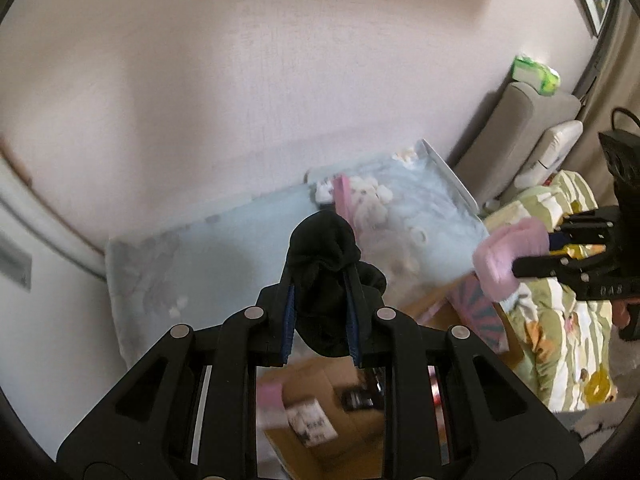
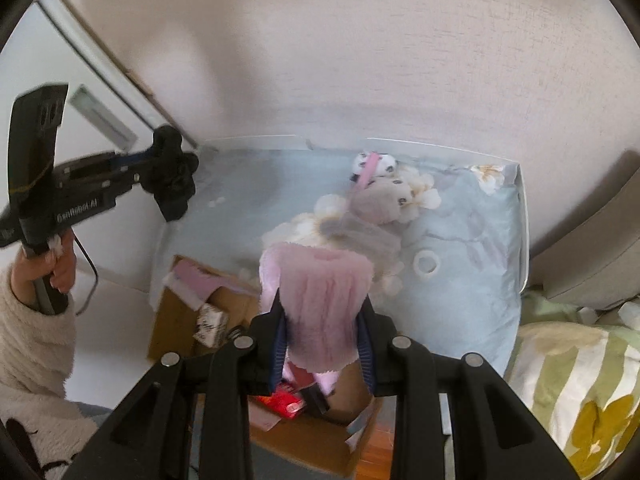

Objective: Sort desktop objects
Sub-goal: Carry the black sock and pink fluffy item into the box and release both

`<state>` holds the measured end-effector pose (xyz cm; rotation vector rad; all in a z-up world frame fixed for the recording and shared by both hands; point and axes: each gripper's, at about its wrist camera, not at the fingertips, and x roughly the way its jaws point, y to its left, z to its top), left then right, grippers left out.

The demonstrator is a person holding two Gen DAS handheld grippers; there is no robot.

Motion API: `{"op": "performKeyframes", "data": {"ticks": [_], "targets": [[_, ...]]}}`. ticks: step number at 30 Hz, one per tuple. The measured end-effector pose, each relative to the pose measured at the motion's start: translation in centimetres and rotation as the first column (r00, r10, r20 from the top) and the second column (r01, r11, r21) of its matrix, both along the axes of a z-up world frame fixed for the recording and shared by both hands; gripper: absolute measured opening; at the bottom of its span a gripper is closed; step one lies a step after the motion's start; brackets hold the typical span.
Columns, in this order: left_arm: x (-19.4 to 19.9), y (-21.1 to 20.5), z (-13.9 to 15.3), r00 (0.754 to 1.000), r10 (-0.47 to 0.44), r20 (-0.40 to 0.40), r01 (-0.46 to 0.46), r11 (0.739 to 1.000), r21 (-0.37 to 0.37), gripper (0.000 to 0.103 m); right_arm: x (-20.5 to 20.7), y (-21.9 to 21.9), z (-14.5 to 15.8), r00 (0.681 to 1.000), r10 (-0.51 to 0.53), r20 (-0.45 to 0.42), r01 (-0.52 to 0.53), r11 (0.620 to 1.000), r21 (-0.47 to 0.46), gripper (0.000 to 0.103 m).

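My left gripper [image 1: 321, 280] is shut on a bunched black sock [image 1: 324, 264], held up above the light-blue bed sheet [image 1: 224, 248]. In the right wrist view the same left gripper [image 2: 160, 176] shows at the left with the black sock [image 2: 172, 180] hanging from it. My right gripper [image 2: 322, 316] is shut on a fluffy pink sock [image 2: 320, 300], also lifted over the bed. From the left wrist view the right gripper [image 1: 520, 258] enters at the right edge, holding the pink sock [image 1: 504, 256]. A grey and white plush pile [image 2: 372, 208] lies on the sheet.
An open cardboard box [image 2: 304, 440] with small items sits below the grippers at the bed's near edge. A white ring [image 2: 426, 264] lies on the sheet. A green patterned quilt [image 2: 576, 380] is at the right, a grey sofa [image 1: 516, 128] beyond. A cream sleeve [image 2: 32, 340] at left.
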<state>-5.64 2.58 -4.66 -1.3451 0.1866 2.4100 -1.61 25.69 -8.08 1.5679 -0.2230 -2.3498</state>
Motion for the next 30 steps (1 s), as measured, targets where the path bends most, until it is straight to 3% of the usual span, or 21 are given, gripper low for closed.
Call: {"op": "performKeyframes", "data": {"ticks": [4, 16, 21, 30], "targets": [[3.5, -0.9, -1.3, 0.999, 0.005, 0.051, -0.006, 1.000, 0.016, 0.019, 1.9, -1.8, -0.5, 1.000, 0.019, 0.003, -0.019, 1.000, 0.025, 0.028], [8.9, -0.2, -10.5, 0.977, 0.073, 0.201, -0.080, 0.996, 0.028, 0.019, 5.3, -5.6, -6.1, 0.993, 0.057, 0.099, -0.057, 0.998, -0.008, 0.028], [10.0, 0.0, -11.9, 0.971, 0.083, 0.225, -0.087, 0.996, 0.006, 0.019, 6.3, -6.3, -7.7, 0.986, 0.076, 0.148, -0.070, 0.997, -0.041, 0.028], [9.7, 0.2, -12.3, 0.968, 0.095, 0.232, -0.097, 0.995, -0.001, 0.019, 6.5, -6.2, -8.1, 0.987, 0.061, 0.146, -0.057, 0.998, -0.037, 0.028]]}}
